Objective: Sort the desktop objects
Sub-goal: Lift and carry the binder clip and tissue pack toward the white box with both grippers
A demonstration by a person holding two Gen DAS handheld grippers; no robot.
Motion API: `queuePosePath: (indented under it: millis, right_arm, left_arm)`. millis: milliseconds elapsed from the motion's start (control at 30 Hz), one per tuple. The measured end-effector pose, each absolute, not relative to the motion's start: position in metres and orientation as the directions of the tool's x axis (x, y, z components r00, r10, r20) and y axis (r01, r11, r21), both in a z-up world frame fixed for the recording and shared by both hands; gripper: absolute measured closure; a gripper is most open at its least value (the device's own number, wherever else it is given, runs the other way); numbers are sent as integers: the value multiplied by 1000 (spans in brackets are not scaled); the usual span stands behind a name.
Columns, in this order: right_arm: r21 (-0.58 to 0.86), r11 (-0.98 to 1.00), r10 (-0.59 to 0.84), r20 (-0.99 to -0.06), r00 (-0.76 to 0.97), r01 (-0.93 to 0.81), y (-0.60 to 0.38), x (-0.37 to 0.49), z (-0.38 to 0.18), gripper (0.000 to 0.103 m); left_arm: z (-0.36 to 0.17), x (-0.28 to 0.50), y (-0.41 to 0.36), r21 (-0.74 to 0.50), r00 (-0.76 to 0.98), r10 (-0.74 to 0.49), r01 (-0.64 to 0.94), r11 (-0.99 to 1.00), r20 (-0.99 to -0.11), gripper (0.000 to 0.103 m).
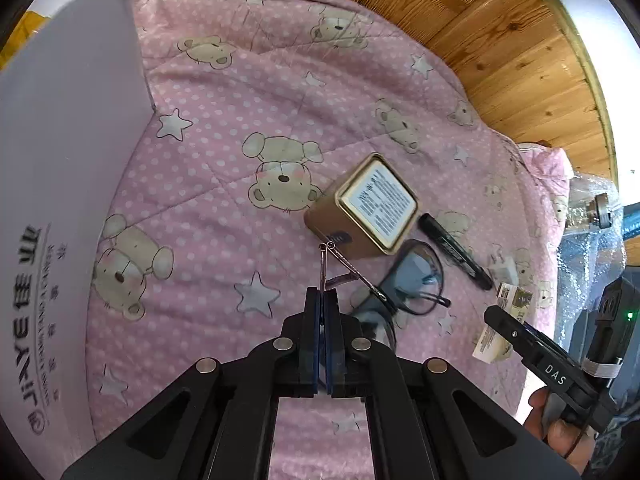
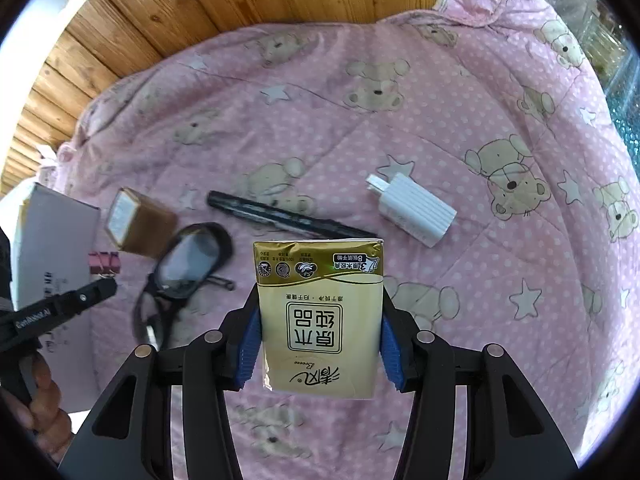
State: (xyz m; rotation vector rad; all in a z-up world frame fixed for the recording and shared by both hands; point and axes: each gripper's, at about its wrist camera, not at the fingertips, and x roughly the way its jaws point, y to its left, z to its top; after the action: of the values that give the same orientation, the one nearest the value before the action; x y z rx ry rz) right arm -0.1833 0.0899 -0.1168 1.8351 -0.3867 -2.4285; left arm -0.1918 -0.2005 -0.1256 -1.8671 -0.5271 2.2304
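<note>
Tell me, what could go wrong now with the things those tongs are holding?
The left tongs pinch only the thin wire handles of the pink binder clip, so it may swing or slip out. The right tongs squeeze a soft tissue pack by its sides; it could crumple or slide. The glasses lie right under both tongs, so a drop might hit them.

We see our left hand-held gripper [image 1: 322,300] as matte black linkage arms with round silver pivot pins and blue ribbed pads [image 1: 322,320] on its fingers. Our right hand-held gripper [image 2: 318,338] has the same black frame, silver pins and blue ribbed pads [image 2: 390,354]. White lettering marks each side: "DAS" on the right one, and what may read "GenRobot.AI" on the left, though blurred.
</note>
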Motion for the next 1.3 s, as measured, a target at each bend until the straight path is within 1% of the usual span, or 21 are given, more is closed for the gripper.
queuePosePath:
  millis: [300,700,1300]
  right_arm:
    - [267,-962,-238,-927,-292,-65,60,-173,-100,50]
    - [273,-962,-254,-921,-296,-26,41,-138,-78,50]
    - [259,-962,-273,-905,-327,85,-4,-90,-34,50]
  left_arm:
    - [-99,-174,-192,-398,-221,376,63,-915,-900,102]
    - [-61,-139,-191,-413,-267,391,31,-910,-881,102]
    - [-8,-89,-210,-450,-368,412,21,-893,-834,102]
